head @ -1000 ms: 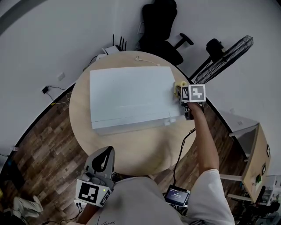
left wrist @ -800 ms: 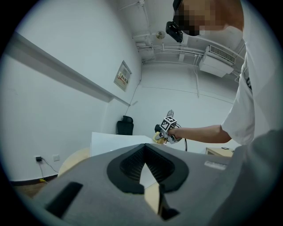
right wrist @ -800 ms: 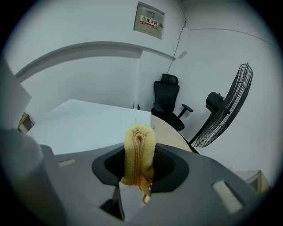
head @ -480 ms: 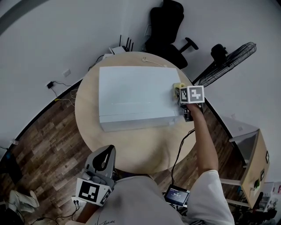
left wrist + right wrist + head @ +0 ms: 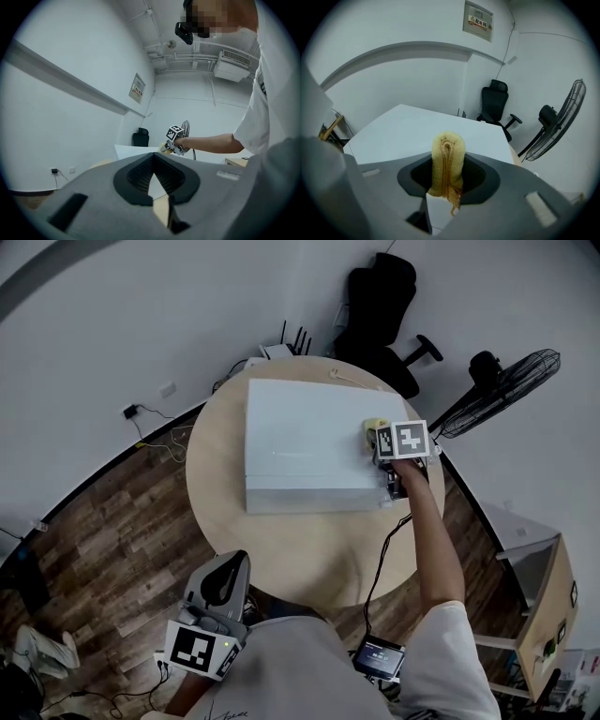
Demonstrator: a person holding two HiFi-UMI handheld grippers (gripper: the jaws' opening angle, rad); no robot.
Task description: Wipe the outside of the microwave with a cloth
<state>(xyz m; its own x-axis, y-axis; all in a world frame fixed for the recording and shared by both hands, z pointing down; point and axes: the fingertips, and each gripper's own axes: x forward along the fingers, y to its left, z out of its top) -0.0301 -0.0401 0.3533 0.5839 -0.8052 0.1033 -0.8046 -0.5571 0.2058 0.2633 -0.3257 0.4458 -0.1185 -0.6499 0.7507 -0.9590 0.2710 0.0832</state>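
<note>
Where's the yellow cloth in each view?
Head view: cloth at the microwave's right edge, in the right gripper's tip.
Left gripper view: tiny, mid-frame, above the jaws.
Right gripper view: centre, clamped between the jaws.
Shared landmark: the white microwave top.

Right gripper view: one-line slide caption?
Right gripper shut on a folded yellow cloth, white microwave top ahead.

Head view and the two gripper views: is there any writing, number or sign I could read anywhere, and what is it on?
Wall sign: red-and-white print, too blurred to read.
Small screen low in the head view: lit characters, too small to read.
Marker cube: black-and-white squares only, no letters.
Microwave and cloth: no writing shows.
</note>
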